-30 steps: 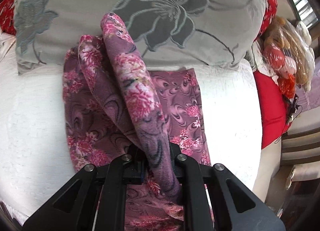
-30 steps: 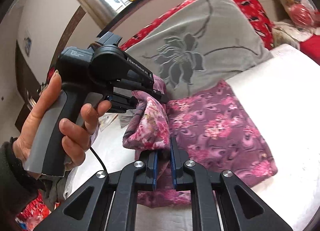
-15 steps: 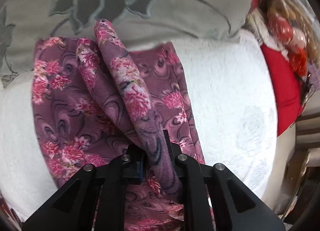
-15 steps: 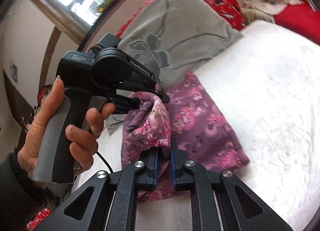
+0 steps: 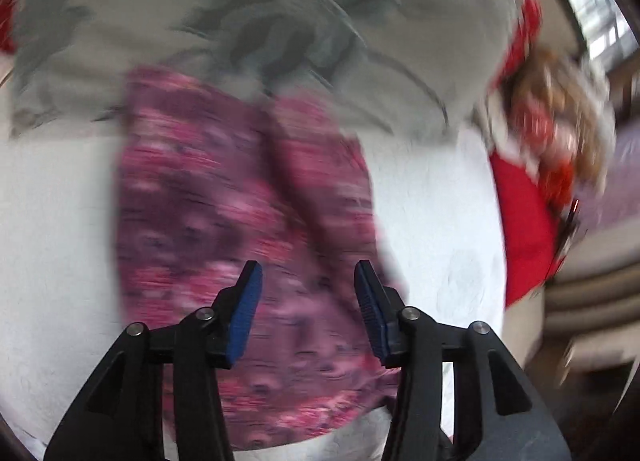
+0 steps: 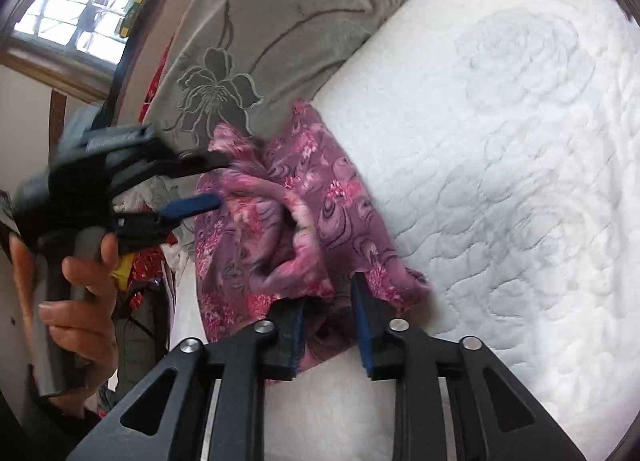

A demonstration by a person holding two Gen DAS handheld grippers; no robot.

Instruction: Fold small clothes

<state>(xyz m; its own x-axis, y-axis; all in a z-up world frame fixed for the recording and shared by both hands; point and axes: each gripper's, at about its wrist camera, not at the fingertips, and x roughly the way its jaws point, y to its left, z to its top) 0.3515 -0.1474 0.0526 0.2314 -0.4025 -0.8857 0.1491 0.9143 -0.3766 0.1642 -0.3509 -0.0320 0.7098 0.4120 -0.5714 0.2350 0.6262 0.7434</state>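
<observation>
A small purple garment with pink flowers lies on the white quilted bed, its far edge against a grey pillow. In the right wrist view it lies bunched and partly folded. My left gripper is open and empty above the garment's near part; this view is motion-blurred. It also shows in the right wrist view, open, at the garment's left edge. My right gripper is open, its fingers either side of the garment's near edge without gripping it.
A grey pillow with a flower pattern lies behind the garment. The white quilted bed stretches to the right. Red cushions and plastic bags sit at the right. A window is at the upper left.
Both grippers have opened and let go of the garment's fold, which has dropped onto the bed. The left gripper is moving fast.
</observation>
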